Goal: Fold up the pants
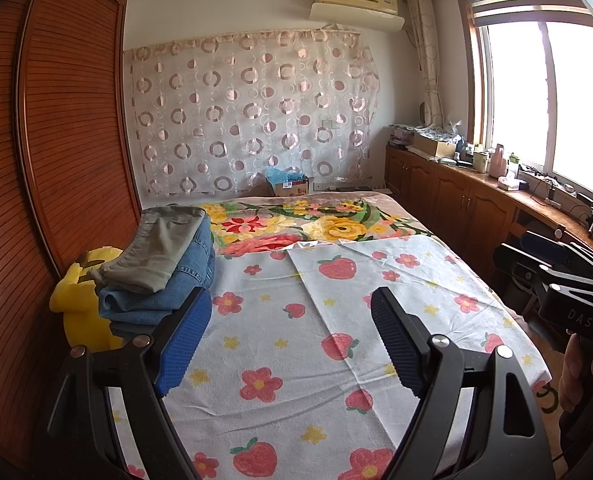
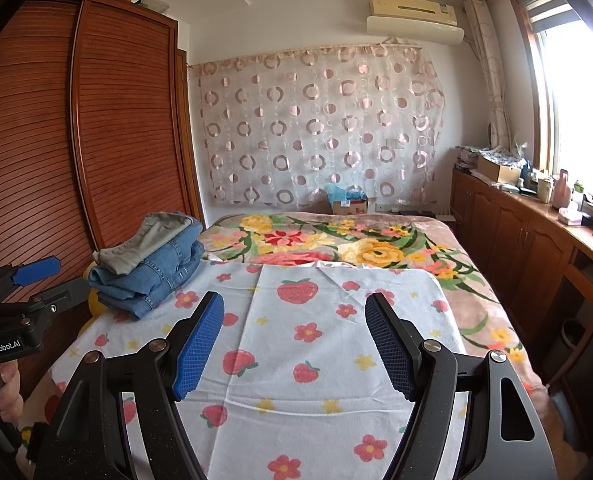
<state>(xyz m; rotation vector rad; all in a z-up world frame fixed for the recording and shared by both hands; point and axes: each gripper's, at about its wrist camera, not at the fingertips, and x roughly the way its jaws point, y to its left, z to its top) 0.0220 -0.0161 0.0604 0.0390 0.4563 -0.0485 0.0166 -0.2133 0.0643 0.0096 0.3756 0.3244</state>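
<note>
Pants lie in a folded stack [image 1: 160,268] at about 9 o'clock in the left wrist view, on the left edge of the bed beside the slatted wardrobe [image 1: 56,120]: a grey-green pair [image 1: 156,248] on top of blue jeans [image 1: 152,304], with a yellow plush toy [image 1: 80,300] showing under and beside them. In the right wrist view the same stack [image 2: 152,272] sits at about 10 o'clock. No unfolded pair is visible on the strawberry-print sheet [image 1: 296,340].

The left gripper [image 1: 292,344] hovers above the sheet with its blue-padded fingers [image 1: 184,344] spread apart and nothing between them. The right gripper [image 2: 294,344] is likewise parted and empty, aimed at the middle of the sheet.

Judging from this, the step in hand is either finishing off or fetching another pair; I cannot tell which. If the stack needs tidying, the left tool is nearest. It would do well to approach low from the sheet side, pinch the jeans' folded edge rather than the loose top layer, and keep the pile from sliding off toward the wardrobe. The grey-green pair looks light and may shift if nudged. The right tool could steady the near corner at about 3 o'clock of the stack.
</note>
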